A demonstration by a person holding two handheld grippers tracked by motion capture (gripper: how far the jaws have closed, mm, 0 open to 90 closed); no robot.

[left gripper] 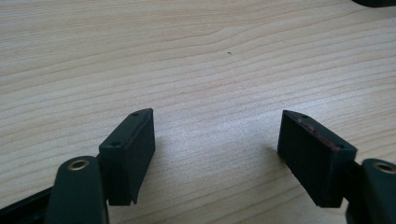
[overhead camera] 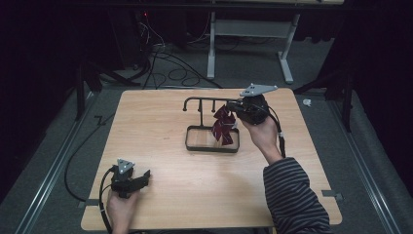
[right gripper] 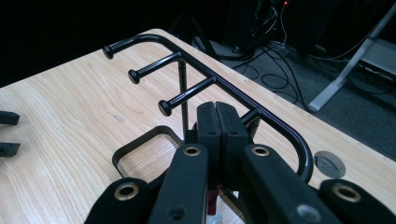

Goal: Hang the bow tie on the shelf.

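Packets [overhead camera: 223, 125], dark red, hanging below right gripper [overhead camera: 237, 108], jaws clamped together on their top, just short of rack [overhead camera: 213, 146] pegs; hanging step apparently under way. Next: thread onto a peg. Left gripper [overhead camera: 141, 176] resting on worktop [overhead camera: 160, 122], jaws apart, empty.

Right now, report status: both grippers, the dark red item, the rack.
Left gripper open, low over bare table, near corner. Right gripper shut on dark red item, held at black rack above its base frame. Nothing in the way.
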